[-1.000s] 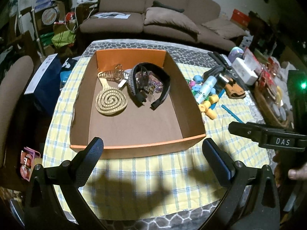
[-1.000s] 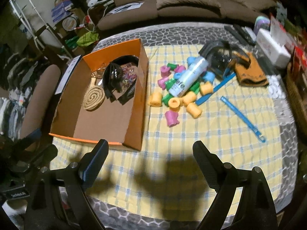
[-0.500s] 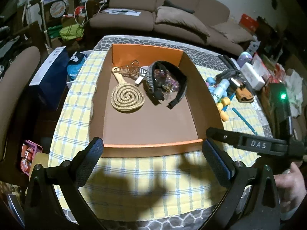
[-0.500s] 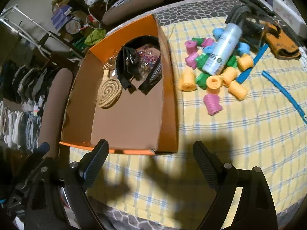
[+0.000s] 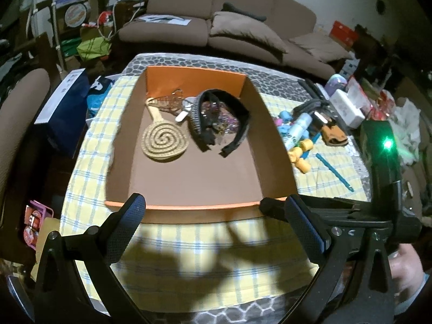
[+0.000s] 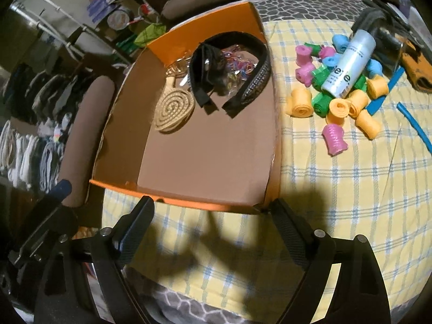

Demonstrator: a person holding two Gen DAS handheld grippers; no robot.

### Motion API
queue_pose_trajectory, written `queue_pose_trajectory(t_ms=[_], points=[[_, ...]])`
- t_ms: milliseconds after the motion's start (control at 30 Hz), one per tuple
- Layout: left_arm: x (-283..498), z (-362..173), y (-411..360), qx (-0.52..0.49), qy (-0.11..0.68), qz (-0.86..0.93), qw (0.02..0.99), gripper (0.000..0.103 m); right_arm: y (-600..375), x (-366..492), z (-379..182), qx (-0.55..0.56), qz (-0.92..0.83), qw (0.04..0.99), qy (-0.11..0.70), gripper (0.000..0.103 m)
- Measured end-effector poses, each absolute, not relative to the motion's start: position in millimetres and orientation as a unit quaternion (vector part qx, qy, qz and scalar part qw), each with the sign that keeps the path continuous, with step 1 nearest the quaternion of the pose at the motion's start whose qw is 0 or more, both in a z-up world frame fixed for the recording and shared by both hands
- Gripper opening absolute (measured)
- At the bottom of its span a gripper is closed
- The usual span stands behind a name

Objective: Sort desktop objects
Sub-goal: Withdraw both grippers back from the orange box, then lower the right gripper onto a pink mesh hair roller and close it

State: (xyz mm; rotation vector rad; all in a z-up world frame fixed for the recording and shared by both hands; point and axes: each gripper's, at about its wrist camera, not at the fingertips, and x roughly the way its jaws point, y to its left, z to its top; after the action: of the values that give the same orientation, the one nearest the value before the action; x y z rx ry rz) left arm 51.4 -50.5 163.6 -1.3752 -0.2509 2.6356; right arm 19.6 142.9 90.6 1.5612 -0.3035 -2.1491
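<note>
Foam hair rollers (image 6: 337, 105) lay heaped on the table (image 6: 351, 189) just right of the orange box (image 6: 205, 162); light and squashy, best pinched across the middle. Right claw (image 6: 213, 220) and left claw (image 5: 216, 210) both hung released, empty.

You are in a lived-in home living room. Beyond your left claw a brown sofa (image 5: 243, 24) with loose cushions (image 5: 245, 32) runs along the far wall. The table ahead of both claws wears a yellow checked cloth (image 6: 337, 189). Left of your right claw, clothes (image 6: 32, 124) hang in rows beside a padded chair (image 6: 81, 140).
</note>
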Motion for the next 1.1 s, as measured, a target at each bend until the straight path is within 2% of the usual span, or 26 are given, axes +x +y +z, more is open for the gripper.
queue_pose_trajectory(t_ms=[267,500,633,767,833,1100], points=[[53.3,165.3,3.6,-0.449,-0.061,0.882,0.128,0.103,222.0,10.6,120.1,0.527,-0.830,0.170,-0.066,0.088],[61.2,158.1,47.8,-0.424,-0.042,0.892,0.153,0.103,279.5,-10.2,106.5,0.517,-0.839,0.134,-0.104,0.087],[62.0,152.4,62.7,-0.414,-0.031,0.896,0.157,0.103,276.0,-20.2,87.0,0.522,-0.832,0.149,-0.116,0.064],[59.6,144.5,68.9,-0.415,-0.018,0.896,0.158,0.103,260.8,-26.8,69.0,0.530,-0.825,0.165,-0.108,0.050],[59.0,139.6,68.9,-0.417,-0.015,0.895,0.159,0.103,253.1,-32.9,59.0,0.534,-0.820,0.174,-0.110,0.046],[51.3,127.2,60.1,-0.425,-0.028,0.891,0.156,0.103,229.7,-51.4,37.7,0.541,-0.815,0.184,-0.092,0.041]])
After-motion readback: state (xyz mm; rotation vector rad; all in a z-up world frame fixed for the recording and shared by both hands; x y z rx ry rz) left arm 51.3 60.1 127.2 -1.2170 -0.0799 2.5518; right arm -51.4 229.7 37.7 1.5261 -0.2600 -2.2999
